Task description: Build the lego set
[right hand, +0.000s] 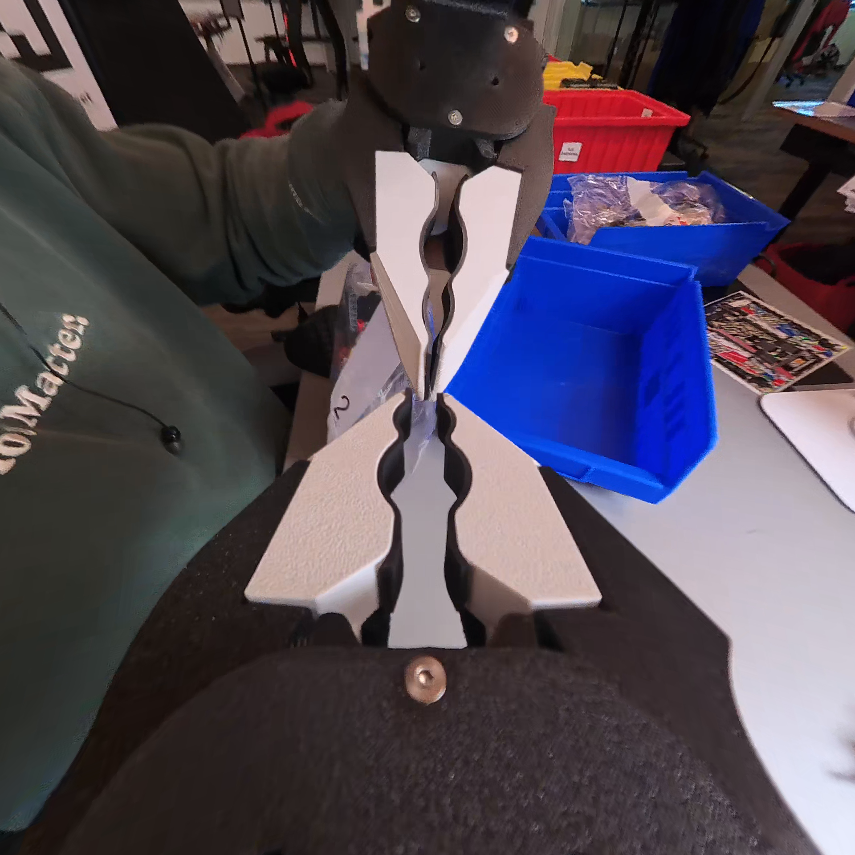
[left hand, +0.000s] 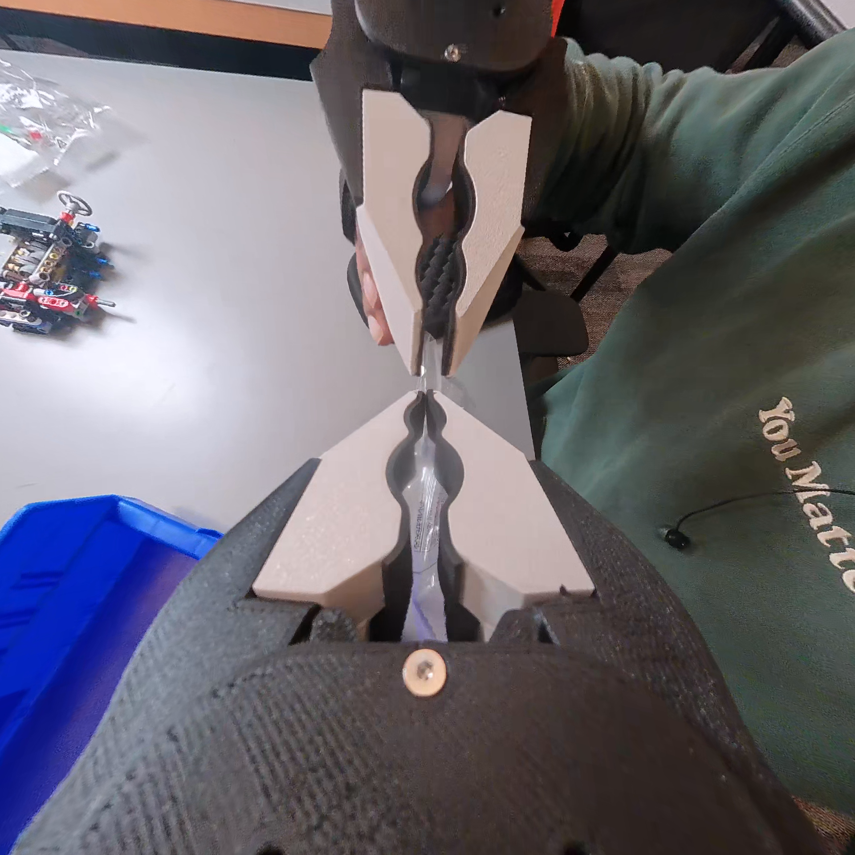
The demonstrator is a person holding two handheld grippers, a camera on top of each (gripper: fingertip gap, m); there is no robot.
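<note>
My left gripper (left hand: 426, 399) and my right gripper (right hand: 423, 403) meet tip to tip above the near edge of the grey table (left hand: 222, 231). Both are shut on the same clear plastic bag of lego parts (left hand: 428, 518). The film runs between the left fingers, and the rest of the bag (right hand: 365, 388) hangs below the tips in the right wrist view. The right gripper (left hand: 432, 370) shows at the top of the left wrist view, and the left gripper (right hand: 428, 374) at the top of the right wrist view. A partly built lego model (left hand: 46, 268) lies far left on the table.
An empty blue bin (right hand: 601, 370) stands close beside the grippers; it also shows in the left wrist view (left hand: 92, 601). Another clear parts bag (left hand: 41, 125) lies behind the model. A blue bin of bags (right hand: 647, 208), a red bin (right hand: 610, 129) and a booklet (right hand: 768, 347) are farther off. A person's green sleeve (left hand: 694, 162) is near. My left and right fingertips are right by each other. The partly built lego model (left hand: 46, 268) is about 40 centimetres from both grippers' fingertips.
</note>
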